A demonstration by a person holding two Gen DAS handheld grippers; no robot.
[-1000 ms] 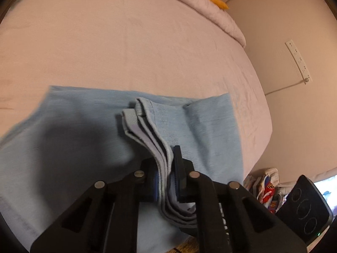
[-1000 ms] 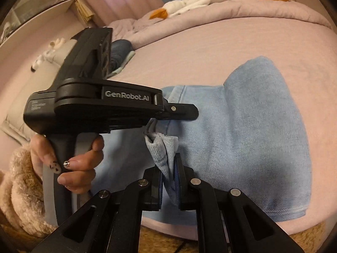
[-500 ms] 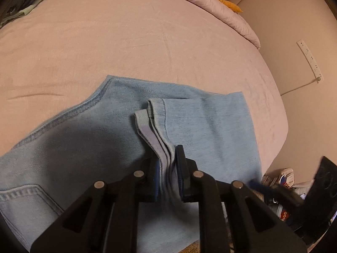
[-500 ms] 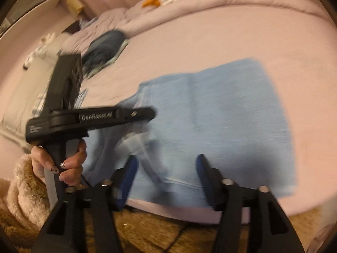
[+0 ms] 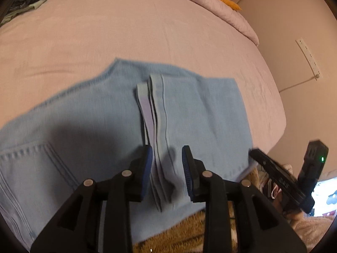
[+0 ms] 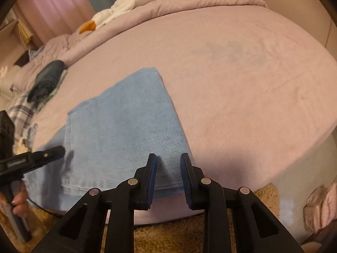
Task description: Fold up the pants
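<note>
Light blue denim pants (image 5: 94, 130) lie folded on the pink bed, near its front edge. In the left wrist view my left gripper (image 5: 167, 164) is open, its jaws apart on either side of the stacked leg hems (image 5: 155, 113), which rest on the pants. In the right wrist view my right gripper (image 6: 167, 168) is open and empty, just above the front right corner of the pants (image 6: 130, 126). The left gripper (image 6: 33, 158) shows at the left of that view; the right gripper (image 5: 282, 177) shows at the right of the left wrist view.
The pink bed (image 6: 242, 73) stretches behind the pants, with a rolled quilt and a white plush goose (image 6: 134, 2) at the back. A dark folded garment (image 6: 46, 80) lies at the far left. A tan shaggy rug (image 6: 168, 236) lies below the bed's edge.
Both grippers opened and let go of the denim. The leg hems dropped flat onto the pants. The right gripper swung right, away from the left one, to the pants' corner.
</note>
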